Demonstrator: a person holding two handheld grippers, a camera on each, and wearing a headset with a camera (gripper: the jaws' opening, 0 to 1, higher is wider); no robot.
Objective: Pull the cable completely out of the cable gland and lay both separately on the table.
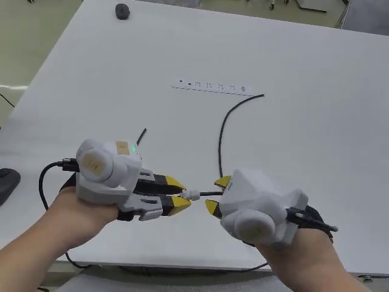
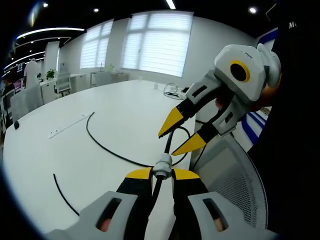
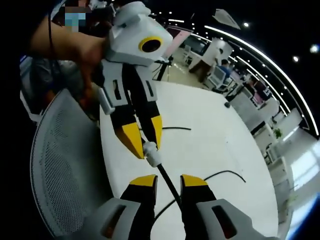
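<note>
**Asker:** Where is the cable gland, and what holds it?

**Describer:** In the head view, the small white cable gland (image 1: 191,195) sits low in the centre of the frame, raised above the white table (image 1: 304,152). The left gripper (image 1: 183,194) enters from the lower left. Its yellow-tipped jaws are clenched on the gland.

**Asker:** And the cable?

**Describer:** The thin black cable (image 1: 220,143) leaves the gland to the right and passes between the jaws of the right gripper (image 1: 213,193). It then trails up the table toward a white power strip (image 1: 211,87) in the upper centre. The right jaws stand apart around the cable without pinching it. The right gripper view shows a gap wider than the cable.

**Asker:** So nothing is separated?

**Describer:** Not yet, as I judge it. The cable is threaded through the gland.

**Asker:** What might go wrong?

**Describer:** If the right jaws close off-centre or too lightly, the thin cable could slip through them, and the pull would achieve nothing. The gland is held only at the left jaw tips, so a sideways tug could twist it loose and drop it. A pull at an angle to the gland's bore might jam the cable instead of freeing it.
</note>
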